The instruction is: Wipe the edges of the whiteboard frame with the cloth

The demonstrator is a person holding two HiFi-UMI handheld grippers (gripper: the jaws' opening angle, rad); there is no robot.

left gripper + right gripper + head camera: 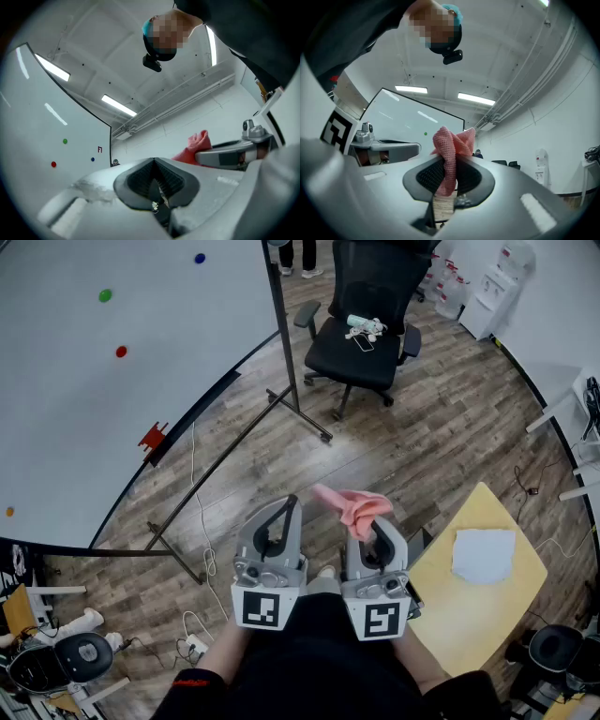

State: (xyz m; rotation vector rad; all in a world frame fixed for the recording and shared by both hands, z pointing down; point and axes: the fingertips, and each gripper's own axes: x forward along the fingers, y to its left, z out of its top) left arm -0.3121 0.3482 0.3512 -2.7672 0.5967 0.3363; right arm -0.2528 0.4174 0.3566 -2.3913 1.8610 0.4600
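While the right gripper clamps its jaws on the pink knitted cloth, the left gripper holds its jaws pressed together, empty; the large black-framed whiteboard stands at ten o'clock.

- The head camera looks steeply down over the left gripper and right gripper at the floor.
- Each gripper camera sits close behind its own jaws, tilted up at the ceiling.
- All three views share the whiteboard and pink cloth.
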